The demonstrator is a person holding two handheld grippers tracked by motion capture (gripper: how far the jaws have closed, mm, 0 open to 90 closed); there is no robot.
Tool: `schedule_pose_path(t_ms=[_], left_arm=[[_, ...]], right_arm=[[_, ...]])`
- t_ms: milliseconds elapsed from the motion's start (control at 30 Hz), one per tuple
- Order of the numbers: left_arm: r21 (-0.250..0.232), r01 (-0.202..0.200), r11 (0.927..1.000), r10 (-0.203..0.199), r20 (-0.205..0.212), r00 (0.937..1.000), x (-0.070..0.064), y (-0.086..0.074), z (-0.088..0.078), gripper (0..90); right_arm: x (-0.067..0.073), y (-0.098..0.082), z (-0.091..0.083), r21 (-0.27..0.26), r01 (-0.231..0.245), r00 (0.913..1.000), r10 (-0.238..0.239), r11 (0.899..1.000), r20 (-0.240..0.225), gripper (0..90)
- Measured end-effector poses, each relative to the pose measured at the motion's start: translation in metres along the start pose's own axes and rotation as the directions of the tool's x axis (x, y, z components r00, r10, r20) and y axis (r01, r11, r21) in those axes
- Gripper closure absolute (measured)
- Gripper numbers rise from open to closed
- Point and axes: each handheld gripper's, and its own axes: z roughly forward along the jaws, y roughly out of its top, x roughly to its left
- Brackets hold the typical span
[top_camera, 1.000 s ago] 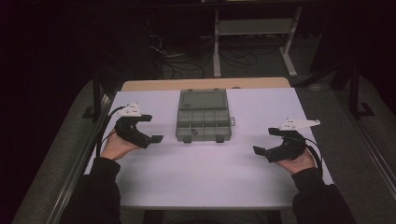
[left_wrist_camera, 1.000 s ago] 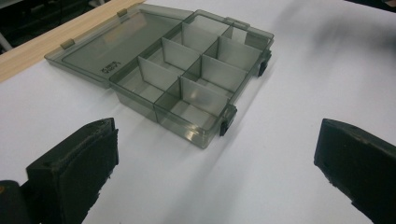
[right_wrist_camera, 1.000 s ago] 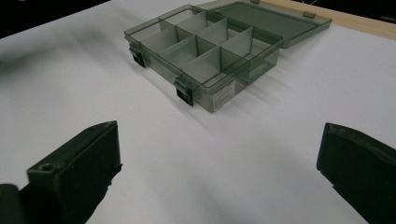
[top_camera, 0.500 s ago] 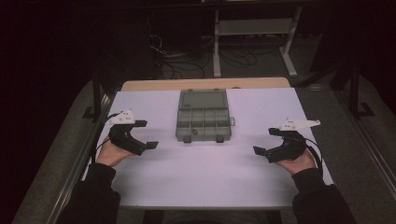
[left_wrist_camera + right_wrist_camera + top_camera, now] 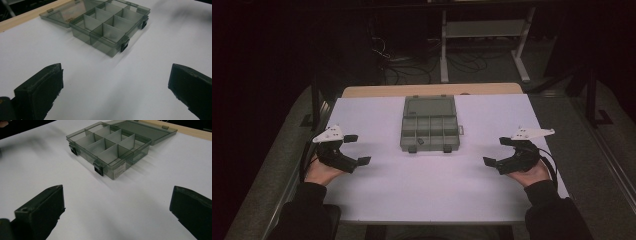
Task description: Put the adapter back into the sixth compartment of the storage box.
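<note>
The desk (image 5: pixel 377 195) has a white sheet on top, and a strip of wood shows along its far edge. The room around it is dark, with cables and a metal frame on the floor behind. The grey compartment box (image 5: pixel 431 125) lies open at the far middle. The left claw (image 5: pixel 354 149) and right claw (image 5: pixel 498 151) rest near the side edges, both wide open and holding nothing.

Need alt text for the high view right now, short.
An open, smoky-grey compartment box lies mid-table on a white sheet, lid flat behind it. The left hand-held gripper and right hand-held gripper rest either side, jaws open, holding nothing.
</note>
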Motion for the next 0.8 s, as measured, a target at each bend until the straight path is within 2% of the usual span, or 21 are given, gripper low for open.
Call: schedule_pose_path(t_ms=[533,800], left_arm=[[-0.067,0.057,0.9961,-0.061,-0.063,0.9961,0.006,-0.022,-0.024,0.0],[-0.093,0.074,0.9929,-0.082,-0.078,0.9936,0.009,-0.026,-0.028,0.0]], right_arm=[[0.0,-0.001,0.0,0.005,-0.002,1.0,0.002,1.0,-0.002,0.0],[0.001,-0.001,0.0,0.013,-0.002,1.0,0.002,1.0,-0.004,0.0]])
